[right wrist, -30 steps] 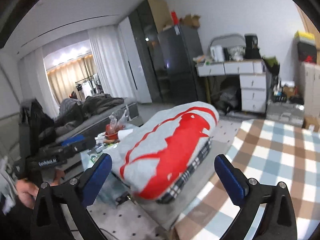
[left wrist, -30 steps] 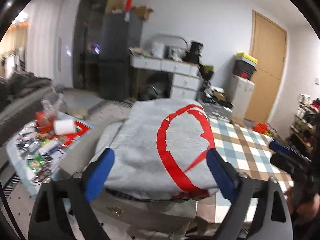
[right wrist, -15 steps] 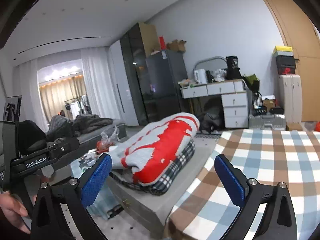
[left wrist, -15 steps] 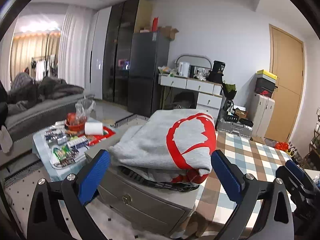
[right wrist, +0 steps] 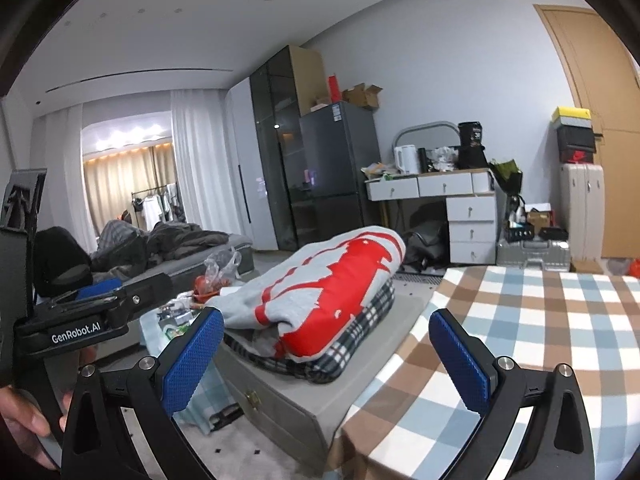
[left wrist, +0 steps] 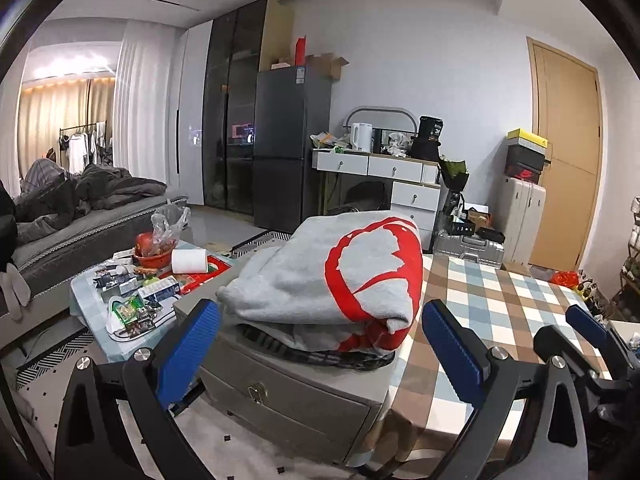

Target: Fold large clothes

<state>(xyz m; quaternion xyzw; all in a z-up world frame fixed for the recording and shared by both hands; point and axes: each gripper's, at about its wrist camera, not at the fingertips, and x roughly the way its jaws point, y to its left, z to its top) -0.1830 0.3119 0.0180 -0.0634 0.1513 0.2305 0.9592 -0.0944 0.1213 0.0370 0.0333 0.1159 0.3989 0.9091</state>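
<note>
Left wrist view: the left gripper (left wrist: 320, 340) is spread wide with nothing between its blue pads (left wrist: 188, 346) and is held in the air, short of the furniture. Ahead of it a folded grey sweatshirt with a red print (left wrist: 340, 276) lies on top of a folded plaid garment (left wrist: 320, 356) — only the dark checked edge of the latter shows under the sweatshirt. Both rest on a grey drawer cabinet (left wrist: 288, 396). Just right of the cabinet stands a table under a checked tablecloth (left wrist: 492, 304). To the left is a low table (left wrist: 100, 312) cluttered with packets and a roll of tissue (left wrist: 190, 261). The right gripper (left wrist: 592, 328) enters at the lower right edge; its opening cannot be judged from here.

Right wrist view: the right gripper (right wrist: 326, 344) is likewise released, its pads (right wrist: 460, 360) wide apart and holding nothing, raised over the near edge of the tablecloth (right wrist: 520, 320). The sweatshirt (right wrist: 320, 284) sits on the plaid garment (right wrist: 352, 340) on the cabinet (right wrist: 288, 396) — well apart from both grippers. The left gripper's body (right wrist: 92, 316), marked GenRobot.AI, shows at the left with a hand (right wrist: 28, 432) beneath it
</note>
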